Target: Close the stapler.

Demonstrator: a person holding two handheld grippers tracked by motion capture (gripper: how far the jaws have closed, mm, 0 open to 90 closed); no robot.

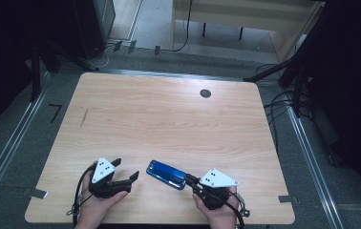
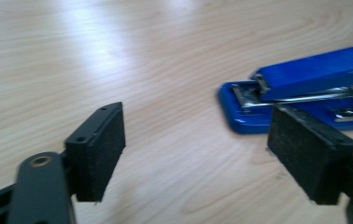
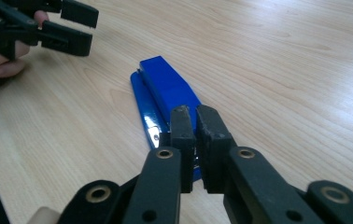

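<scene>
Blue plastic stapler with a metal staple channel [image 1: 166, 174] is lying flat on the light wooden table [image 1: 169, 114], lower centre of the high view, between the two hands. In the left gripper view it is sitting at the right edge, top arm raised slightly off its base.

Right gripper [image 3: 195, 122] is pinching down at the stapler's near end, lower centre of its own view; jaws are nearly together with only a thin slit between the pads. Cannot tell whether they are actually clamping the hinge end or just sitting over it.

Left gripper [image 1: 127, 170] is hovering lower left in the high view, jaws spread wide, apart from the stapler, pads [image 2: 101, 151] aimed at its front end.

Judgement on doing this step well:
- right side is acting as the anchor, so it should be confirming a firm hold first
- left should be coming in square to the long sides, not the tapered nose
- closing slowly, since the glossy body is likely to skid on the wood
</scene>
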